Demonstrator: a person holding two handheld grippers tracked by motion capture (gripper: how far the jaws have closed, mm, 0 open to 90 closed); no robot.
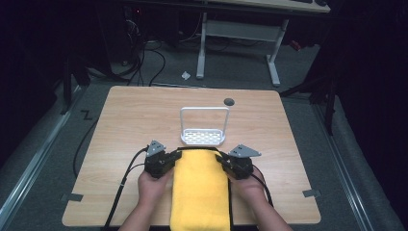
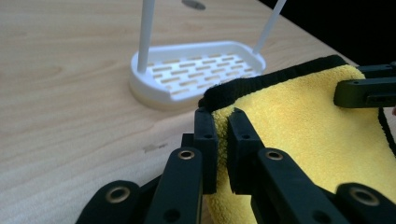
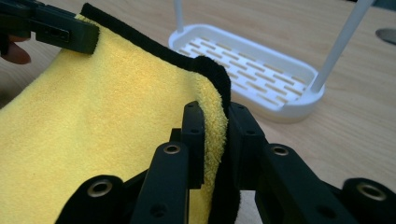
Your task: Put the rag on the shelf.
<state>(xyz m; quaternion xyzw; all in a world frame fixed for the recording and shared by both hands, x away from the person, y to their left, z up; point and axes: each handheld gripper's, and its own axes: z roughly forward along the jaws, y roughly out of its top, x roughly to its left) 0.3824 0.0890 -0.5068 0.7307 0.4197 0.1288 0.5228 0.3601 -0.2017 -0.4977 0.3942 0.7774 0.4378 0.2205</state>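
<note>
From above, we see the yellow towel [image 1: 200,190] lying on the wooden table [image 1: 125,125] just before the white rack [image 1: 203,126], its far corners held by the left gripper [image 1: 174,156] and right gripper [image 1: 220,159]. In the left gripper view, our jaws pinch the towel's black-edged corner. In the right gripper view, ours clamp the opposite corner likewise.

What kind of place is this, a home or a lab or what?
Probably a lab or workshop set up for recording, not a home. A bare wooden table stands on grey carpet, a white-legged desk behind it has cables tangled beneath, and the surroundings are dark.
</note>
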